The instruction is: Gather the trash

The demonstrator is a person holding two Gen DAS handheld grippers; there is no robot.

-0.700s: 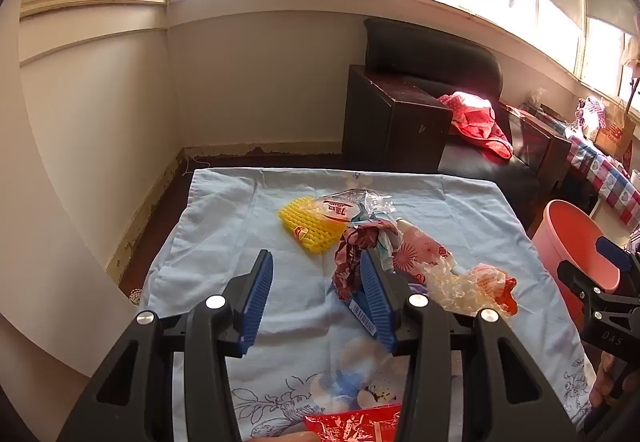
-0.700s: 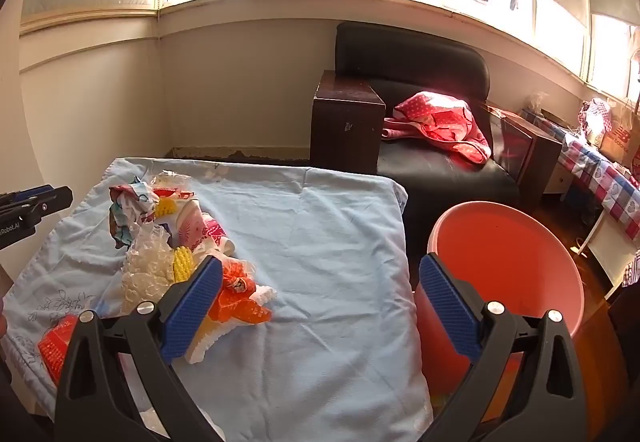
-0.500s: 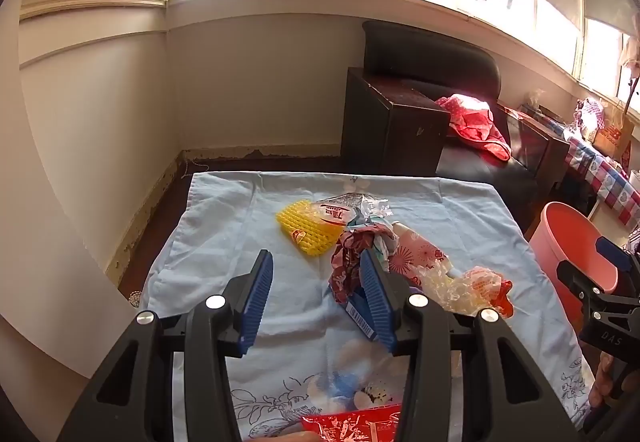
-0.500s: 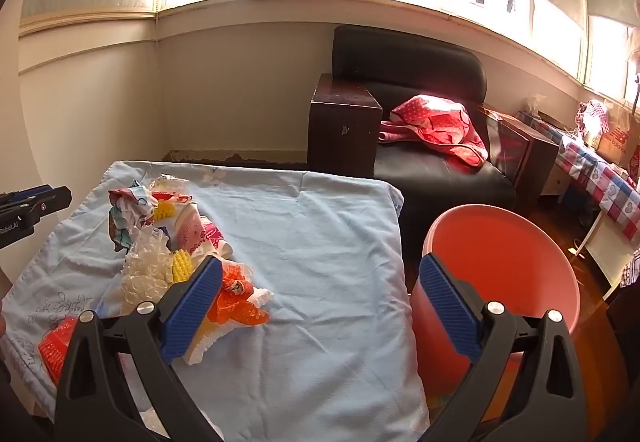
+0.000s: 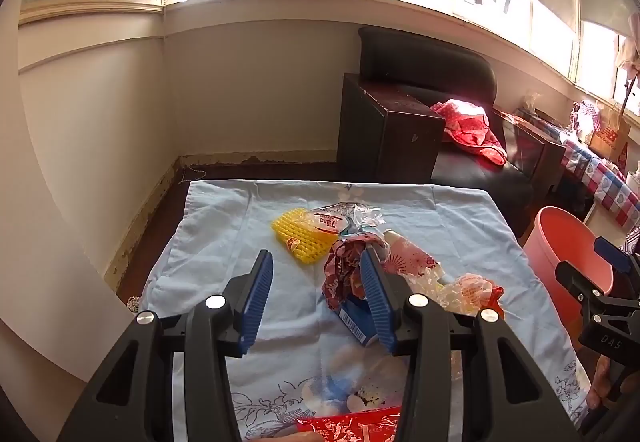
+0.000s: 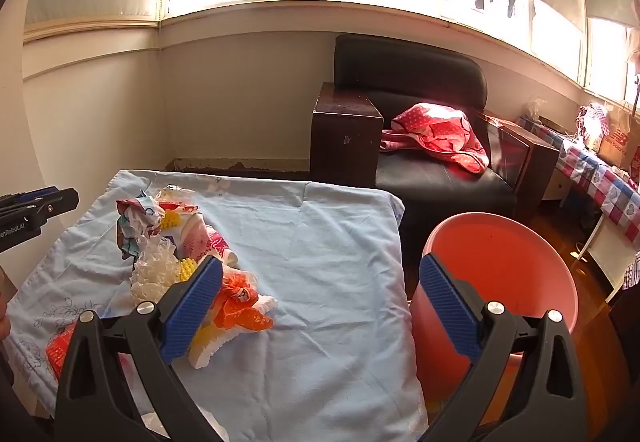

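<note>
A heap of trash lies on the blue-clothed table (image 5: 224,226): a yellow foam net (image 5: 302,238), a clear wrapper (image 5: 340,220), a crumpled dark-red wrapper (image 5: 344,274), a small blue carton (image 5: 356,320), a pink floral packet (image 5: 412,260) and an orange wrapper (image 5: 476,288). My left gripper (image 5: 316,302) hovers open just left of the heap, with only cloth between its pads. My right gripper (image 6: 320,306) stands wide open and holds nothing, above the table's right part, between the orange wrapper (image 6: 236,302) and the pink bucket (image 6: 500,262).
The bucket (image 5: 560,242) stands on the floor off the table's right edge. A red packet (image 5: 352,424) lies at the near edge. Behind the table are a dark wooden cabinet (image 6: 346,134) and a black armchair (image 6: 420,82) with red cloth. A wall runs along the left.
Both views have shifted only slightly, so the table sits a touch lower in frame. Neither gripper's opening has changed and no trash has moved.
</note>
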